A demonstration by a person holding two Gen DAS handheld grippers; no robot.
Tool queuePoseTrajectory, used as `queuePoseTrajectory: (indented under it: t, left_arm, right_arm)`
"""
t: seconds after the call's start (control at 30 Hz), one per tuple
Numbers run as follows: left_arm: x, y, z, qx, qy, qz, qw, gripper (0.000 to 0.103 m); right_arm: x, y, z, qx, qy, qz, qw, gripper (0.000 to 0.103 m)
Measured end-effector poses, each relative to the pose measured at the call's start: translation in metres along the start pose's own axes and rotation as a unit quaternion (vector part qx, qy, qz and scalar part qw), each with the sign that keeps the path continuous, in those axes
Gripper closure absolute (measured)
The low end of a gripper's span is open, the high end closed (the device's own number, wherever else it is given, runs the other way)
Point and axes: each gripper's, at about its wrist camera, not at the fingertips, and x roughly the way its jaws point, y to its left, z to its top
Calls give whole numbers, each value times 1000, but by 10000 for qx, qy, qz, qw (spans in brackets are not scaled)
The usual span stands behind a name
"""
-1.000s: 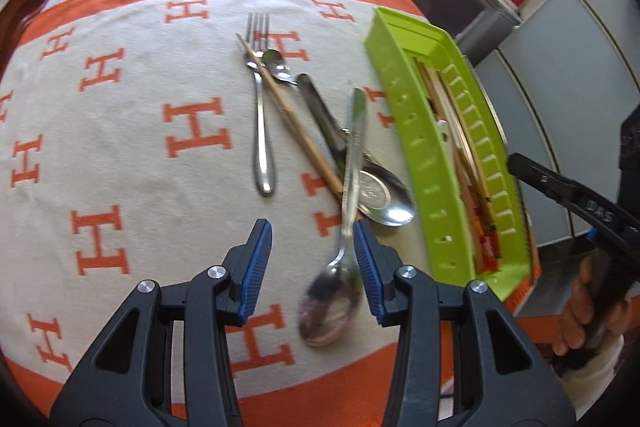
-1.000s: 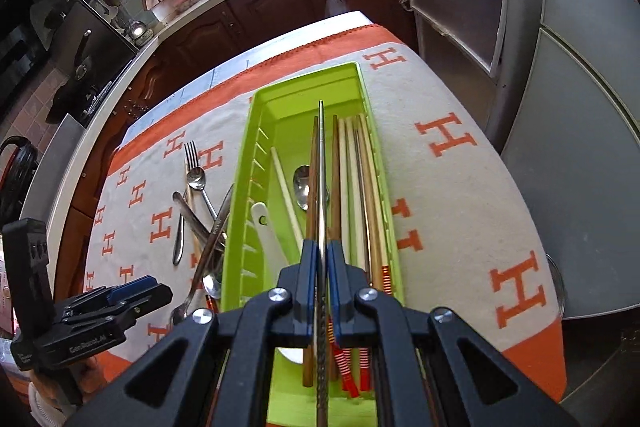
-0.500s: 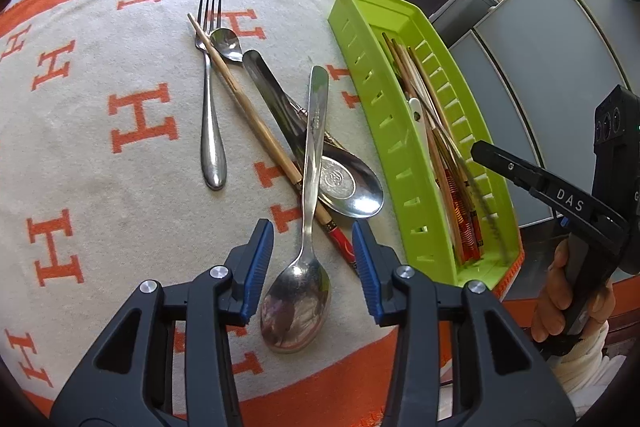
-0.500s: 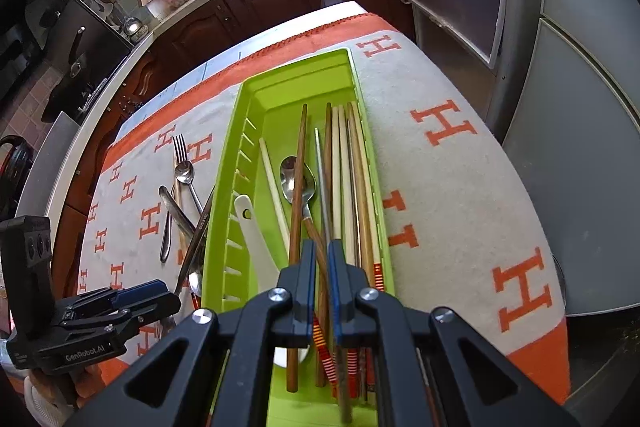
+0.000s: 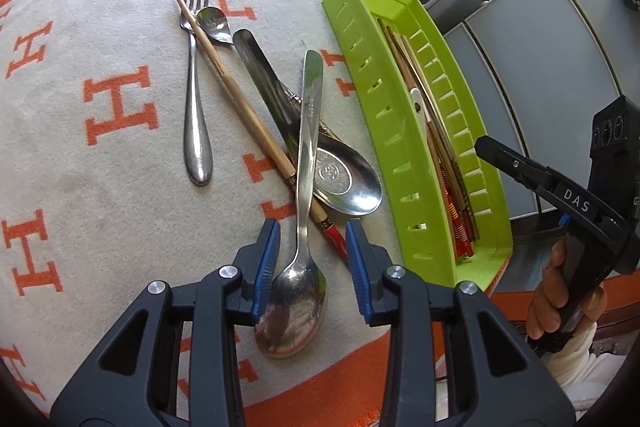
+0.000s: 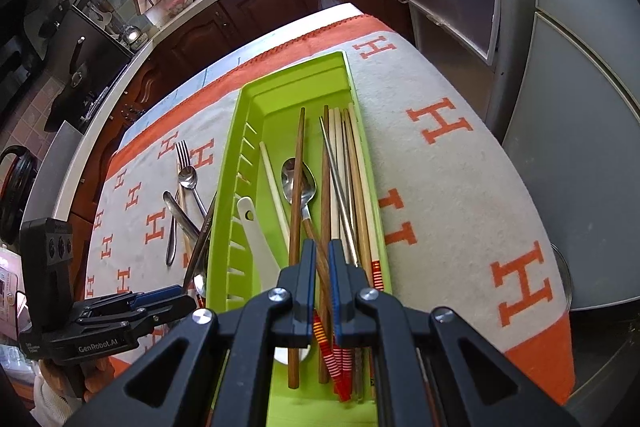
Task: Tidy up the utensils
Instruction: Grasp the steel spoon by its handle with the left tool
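Observation:
A steel spoon [image 5: 308, 147] lies on the H-patterned cloth with its bowl between the blue pads of my left gripper [image 5: 312, 267]. The jaws are closing and the right pad still stands clear of the bowl. Beyond it lie a fork [image 5: 196, 131], a wooden chopstick [image 5: 240, 107], a small spoon [image 5: 216, 23] and a wide serving spoon [image 5: 344, 179], partly stacked. My right gripper [image 6: 322, 283] hovers over the near end of the green tray [image 6: 296, 79], shut to a thin slit with nothing held. Inside the tray lie several chopsticks [image 6: 352, 187], a spoon and a white ladle.
The tray's slotted wall [image 5: 372, 107] stands just right of the loose utensils. The cloth's orange border [image 5: 320, 379] marks the near table edge. A person's hand [image 5: 552, 299] holds the right gripper's handle. Kitchen cabinets and a counter stand beyond the table.
My left gripper has come down closer over the spoon and its jaws have narrowed. The metal chopstick that my right gripper held now lies in the tray.

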Motion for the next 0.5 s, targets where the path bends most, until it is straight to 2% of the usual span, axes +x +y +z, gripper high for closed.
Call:
queuePoseTrajectory:
  t: [0.1,0.23,0.27,0.4,0.5]
  left_arm:
    - [2,0,3,-4,24,-26,10000,73]
    - [5,-8,4,250,56,94,9996,74]
    - [6,-9,5,304,72,86,9995,76]
    - [11,-7,6,305,173,-62,9994,93]
    - [11,1,7,148,165,-250,9994,95]
  right_arm:
    - [1,1,0,-20,10,6,10000,97]
    - [2,2,-1,-16,46,40,10000,97]
    - [3,2,-1,-19,51,46,10000,97]
    - [2,3,-2,-11,49,43,10000,97]
    - [3,2,-2,11,61,41,10000,97]
